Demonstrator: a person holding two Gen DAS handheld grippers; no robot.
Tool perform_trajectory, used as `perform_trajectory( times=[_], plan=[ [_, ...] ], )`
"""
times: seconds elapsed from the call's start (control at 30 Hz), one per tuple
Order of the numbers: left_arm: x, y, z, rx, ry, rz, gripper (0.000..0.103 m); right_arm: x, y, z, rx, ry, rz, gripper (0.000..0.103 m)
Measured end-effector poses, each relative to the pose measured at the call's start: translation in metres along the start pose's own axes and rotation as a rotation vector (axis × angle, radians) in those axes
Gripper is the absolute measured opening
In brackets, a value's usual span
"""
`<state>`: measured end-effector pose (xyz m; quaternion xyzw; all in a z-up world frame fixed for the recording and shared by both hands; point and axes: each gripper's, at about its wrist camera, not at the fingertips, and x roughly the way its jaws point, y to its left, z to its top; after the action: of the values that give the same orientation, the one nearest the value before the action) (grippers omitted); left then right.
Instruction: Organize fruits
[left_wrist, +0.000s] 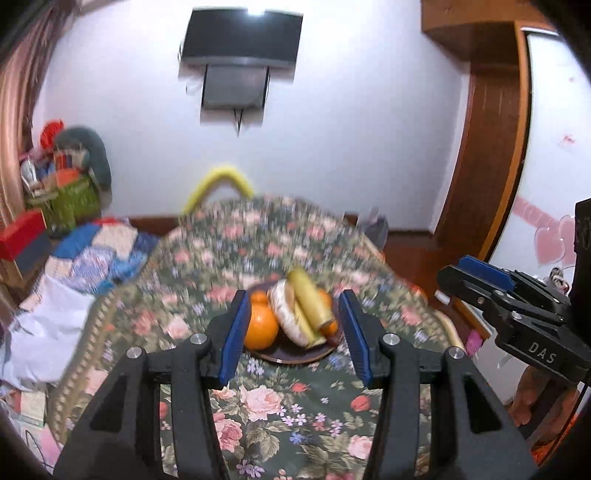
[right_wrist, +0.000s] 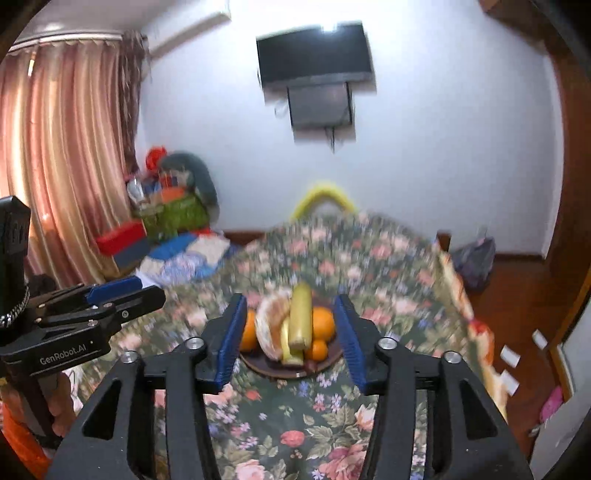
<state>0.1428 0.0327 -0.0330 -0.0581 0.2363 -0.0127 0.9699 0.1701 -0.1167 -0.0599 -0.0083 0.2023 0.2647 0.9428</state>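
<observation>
Both grippers empty, jaws wide: left gripper (left_wrist: 293, 334) & right gripper (right_wrist: 290, 338) each frame the dark plate (left_wrist: 295, 356) dead ahead on the floral cloth (left_wrist: 266, 417). Fruit piled on it; banana (left_wrist: 308, 301) long axis runs away from the jaws, oranges (left_wrist: 260, 328) either side. Neither hand clearly nearer.

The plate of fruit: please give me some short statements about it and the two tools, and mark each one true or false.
1. The plate is dark and stands on a floral cloth. True.
2. The left tool holds an orange. False: it is open and holds nothing.
3. A banana lies on top of the pile. True.
4. The right tool is shut. False: its jaws are apart.
5. The plate holds only oranges. False: bananas too.
</observation>
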Motion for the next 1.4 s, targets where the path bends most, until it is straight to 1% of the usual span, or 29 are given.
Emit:
perform_trajectory(
  times=[0.03, 0.07, 0.13, 0.17, 0.2, 0.23, 0.27, 0.3, 0.37, 0.4, 0.43, 0.5, 0.53, 0.77, 1.17, 1.4],
  plan=[
    [-0.011, -0.003, 0.003, 0.005, -0.025, 0.002, 0.056, -0.012, 0.004, 0.003, -0.004, -0.03, -0.004, 0.055],
    [-0.025, -0.006, 0.005, 0.009, -0.056, 0.004, 0.058, -0.023, 0.007, 0.006, -0.005, -0.057, -0.009, 0.059],
    [-0.047, -0.01, 0.007, 0.024, -0.116, -0.002, 0.062, -0.043, 0.013, 0.01, -0.005, -0.108, -0.018, 0.063],
    [-0.057, -0.012, 0.008, 0.03, -0.14, 0.0, 0.064, -0.051, 0.015, 0.011, -0.003, -0.129, -0.024, 0.069],
    [-0.064, -0.014, 0.008, 0.034, -0.156, 0.003, 0.068, -0.059, 0.018, 0.011, -0.001, -0.149, -0.028, 0.073],
    [-0.073, -0.015, 0.008, 0.039, -0.175, 0.003, 0.069, -0.066, 0.02, 0.011, 0.0, -0.167, -0.036, 0.081],
    [-0.08, -0.016, 0.009, 0.043, -0.189, 0.003, 0.07, -0.071, 0.022, 0.011, 0.0, -0.185, -0.046, 0.086],
    [-0.085, -0.017, 0.009, 0.044, -0.198, 0.005, 0.073, -0.077, 0.025, 0.01, -0.004, -0.206, -0.055, 0.087],
    [-0.095, -0.019, 0.009, 0.045, -0.217, 0.009, 0.084, -0.083, 0.029, 0.009, -0.012, -0.22, -0.061, 0.092],
    [-0.099, -0.02, 0.01, 0.044, -0.225, 0.013, 0.091, -0.084, 0.031, 0.008, -0.014, -0.225, -0.062, 0.095],
    [-0.103, -0.02, 0.009, 0.043, -0.237, 0.021, 0.095, -0.084, 0.032, 0.007, -0.015, -0.229, -0.064, 0.102],
    [-0.11, -0.021, 0.009, 0.046, -0.254, 0.035, 0.101, -0.087, 0.034, 0.004, -0.018, -0.243, -0.08, 0.103],
    [-0.111, -0.021, 0.009, 0.048, -0.258, 0.036, 0.102, -0.089, 0.035, 0.002, -0.021, -0.243, -0.081, 0.103],
    [-0.12, -0.022, 0.007, 0.048, -0.264, 0.043, 0.103, -0.094, 0.036, -0.001, -0.013, -0.241, -0.08, 0.103],
    [-0.117, -0.023, 0.003, 0.055, -0.26, 0.052, 0.103, -0.096, 0.035, -0.008, -0.006, -0.235, -0.081, 0.103],
    [-0.114, -0.022, 0.002, 0.05, -0.251, 0.046, 0.103, -0.097, 0.034, -0.007, -0.005, -0.229, -0.087, 0.103]
  ],
)
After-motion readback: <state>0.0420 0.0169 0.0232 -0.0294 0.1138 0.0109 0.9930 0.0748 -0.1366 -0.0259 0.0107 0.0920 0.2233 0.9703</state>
